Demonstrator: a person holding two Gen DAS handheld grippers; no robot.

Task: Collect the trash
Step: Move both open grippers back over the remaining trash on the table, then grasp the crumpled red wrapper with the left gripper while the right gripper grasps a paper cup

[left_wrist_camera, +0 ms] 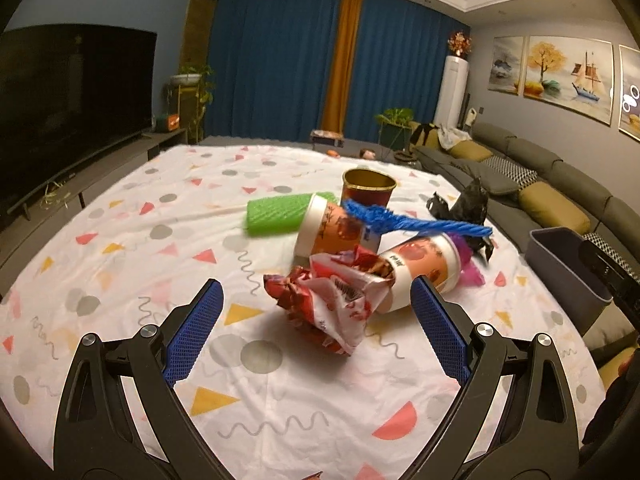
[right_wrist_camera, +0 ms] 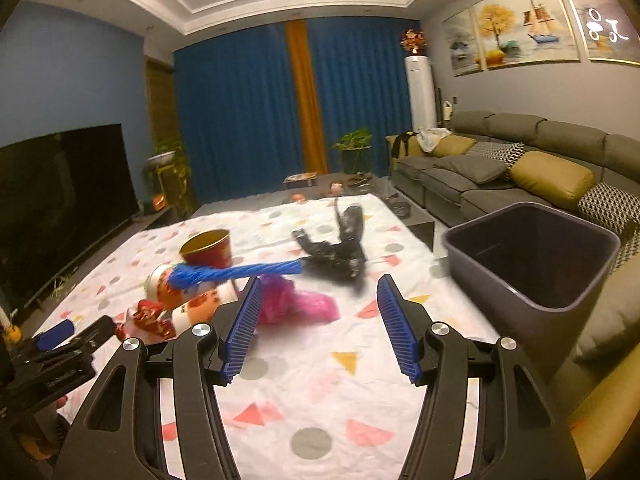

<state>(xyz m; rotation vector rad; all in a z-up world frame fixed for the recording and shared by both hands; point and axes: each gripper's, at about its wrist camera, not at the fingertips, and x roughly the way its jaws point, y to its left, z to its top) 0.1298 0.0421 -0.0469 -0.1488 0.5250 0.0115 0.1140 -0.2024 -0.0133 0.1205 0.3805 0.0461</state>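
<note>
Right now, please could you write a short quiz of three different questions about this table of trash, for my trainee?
1. True or false: the red crumpled wrapper is already clamped in the left hand-held gripper.
2. What lies across the cups: A blue rope, B spoon, C towel?
3. Fill in: the grey bin looks ____ inside.

Key: 1 false; 2 A; 3 empty.

Blue rope [right_wrist_camera: 236, 271] and black bag [right_wrist_camera: 340, 248] blurred; pink wrapper [right_wrist_camera: 304, 304], perhaps plastic, partly hidden behind the right gripper [right_wrist_camera: 320, 312].
</note>
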